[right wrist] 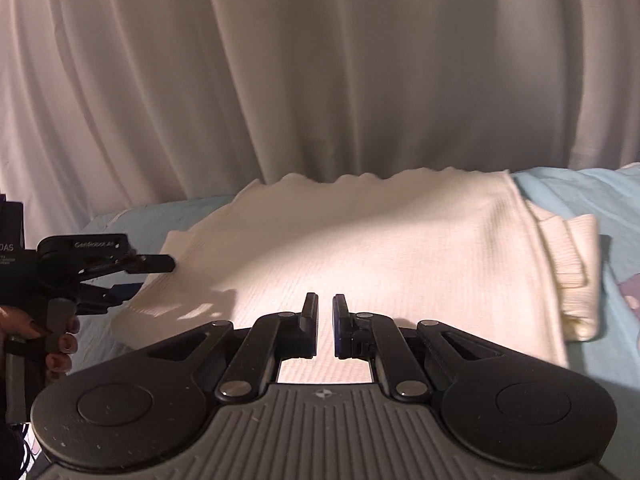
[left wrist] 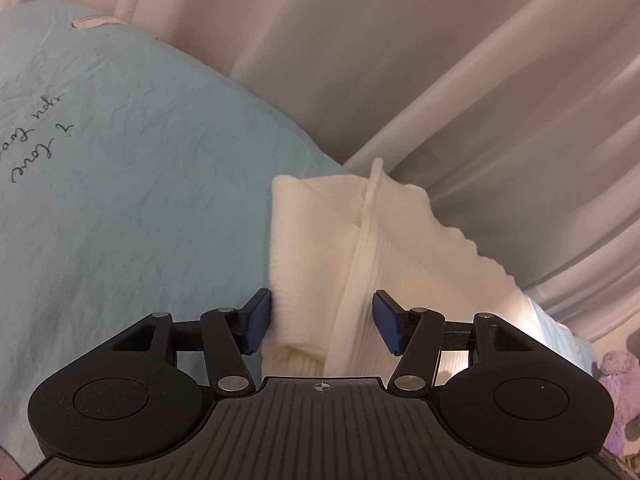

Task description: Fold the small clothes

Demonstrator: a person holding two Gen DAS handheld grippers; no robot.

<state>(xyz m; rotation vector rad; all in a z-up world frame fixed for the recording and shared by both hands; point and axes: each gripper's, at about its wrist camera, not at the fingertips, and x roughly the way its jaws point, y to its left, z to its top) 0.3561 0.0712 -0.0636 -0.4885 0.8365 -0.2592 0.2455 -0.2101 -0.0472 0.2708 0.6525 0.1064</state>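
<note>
A cream ribbed knit garment [left wrist: 400, 248] [right wrist: 380, 248] lies spread flat on a light blue bed sheet [left wrist: 140, 200] [right wrist: 600, 360]. Its folded ribbed edge [right wrist: 576, 272] is bunched at the right side. My left gripper [left wrist: 323, 316] is open, its blue pads standing either side of a raised fold at the garment's edge without pinching it. In the right wrist view the left gripper [right wrist: 154, 279] sits at the garment's left edge, held by a person's hand [right wrist: 60, 344]. My right gripper [right wrist: 325, 312] hovers over the near middle of the garment, shut, with nothing between its fingers.
A white pleated curtain [left wrist: 440, 60] [right wrist: 320, 60] hangs right behind the bed's far edge. The sheet carries handwritten-style lettering [left wrist: 36, 140] at the left. A purple plush thing [left wrist: 618, 392] lies at the right edge of the left wrist view.
</note>
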